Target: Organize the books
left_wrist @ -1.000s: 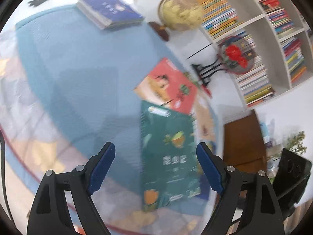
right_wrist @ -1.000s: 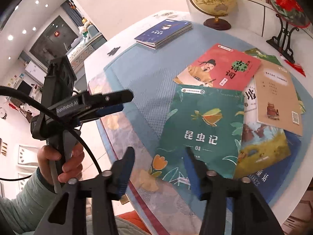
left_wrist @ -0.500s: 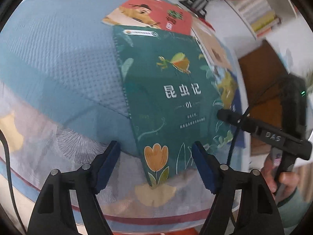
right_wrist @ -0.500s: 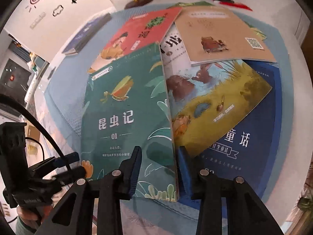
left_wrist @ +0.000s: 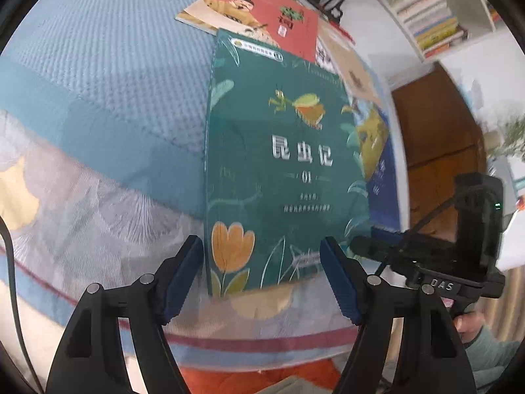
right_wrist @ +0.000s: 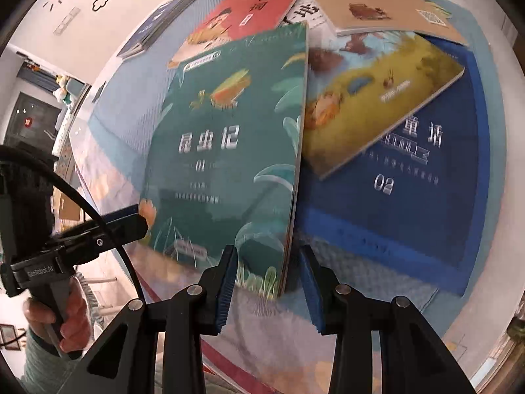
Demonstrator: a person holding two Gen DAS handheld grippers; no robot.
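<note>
On the blue tablecloth [left_wrist: 98, 75] the books remain scattered; the green book [right_wrist: 229, 151] tops the pile, its corner between the right gripper's [right_wrist: 267, 282] unclamped jaws; the left gripper [left_wrist: 262, 275] straddles its near edge, parted

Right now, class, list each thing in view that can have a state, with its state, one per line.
green book: closed, face up, overlapping the other books
yellow book: closed, lying on the blue book
blue book: closed, flat, bottom of the pile
red book: closed, partly under the green book
left gripper: open, straddling the green book's near edge
right gripper: open, straddling the green book's near corner
</note>
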